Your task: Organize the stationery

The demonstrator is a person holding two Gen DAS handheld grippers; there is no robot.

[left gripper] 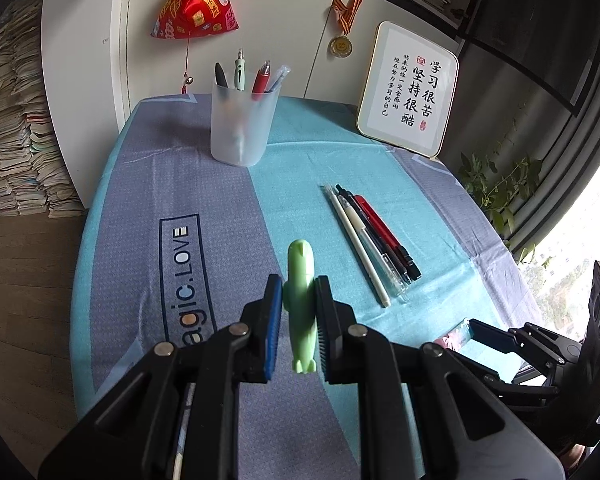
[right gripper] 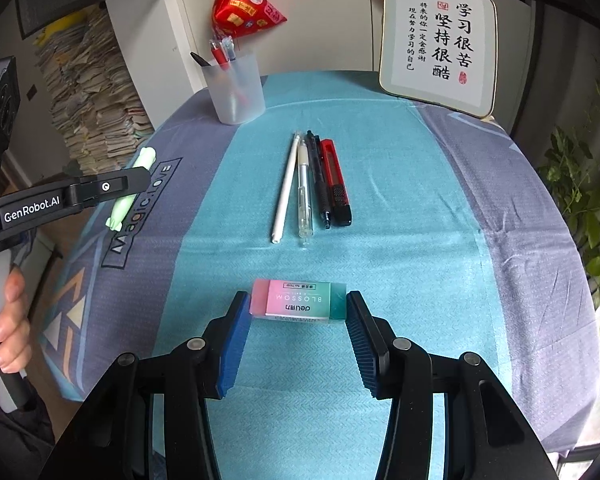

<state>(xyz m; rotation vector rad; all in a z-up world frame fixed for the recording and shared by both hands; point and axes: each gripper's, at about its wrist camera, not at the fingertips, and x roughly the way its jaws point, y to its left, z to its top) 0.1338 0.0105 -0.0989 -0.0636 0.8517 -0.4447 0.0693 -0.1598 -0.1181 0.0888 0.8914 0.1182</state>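
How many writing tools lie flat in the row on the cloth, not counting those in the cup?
4, side by side on the teal strip: a white pen at the left, a clear pen, a black pen, and a red and black tool at the right.

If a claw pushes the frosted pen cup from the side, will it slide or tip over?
The frosted pen cup may tip before it slides: it is tall, narrower at its base, and stands on soft cloth. Its pens lean above the rim, probably adding top weight. The thin-looking plastic is likely light.
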